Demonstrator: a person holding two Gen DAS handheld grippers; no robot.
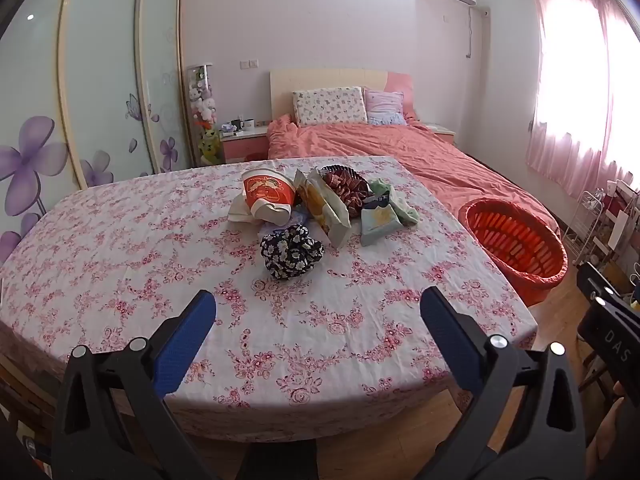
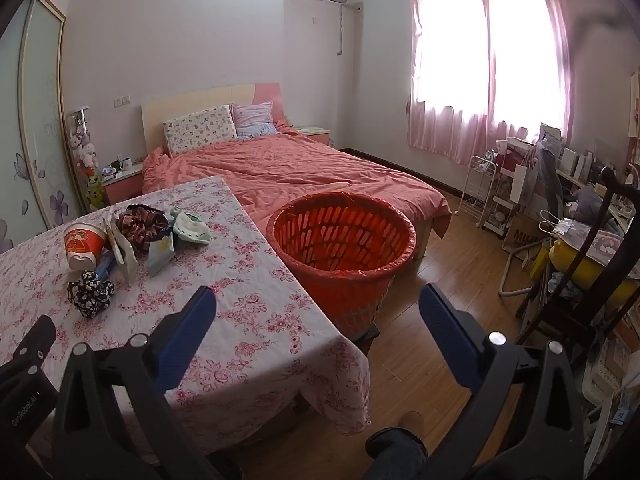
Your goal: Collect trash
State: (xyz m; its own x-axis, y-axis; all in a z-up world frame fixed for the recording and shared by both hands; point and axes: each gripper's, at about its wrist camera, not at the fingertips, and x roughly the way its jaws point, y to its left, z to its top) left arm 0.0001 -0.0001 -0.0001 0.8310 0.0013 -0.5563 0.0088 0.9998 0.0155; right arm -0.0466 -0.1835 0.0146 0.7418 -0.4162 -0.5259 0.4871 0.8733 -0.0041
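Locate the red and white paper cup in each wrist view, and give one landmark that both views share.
Left wrist view: the paper cup lies tipped over at upper centre, at the left of the pile on the table.
Right wrist view: the paper cup is at the left edge, again left of the pile.
Shared landmark: the orange basket on the floor, right of the table.

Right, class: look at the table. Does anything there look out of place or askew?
Yes. The red paper cup lies tipped on its side among snack wrappers, with crumpled cloth items mixed into the pile. Nothing appears spilled.
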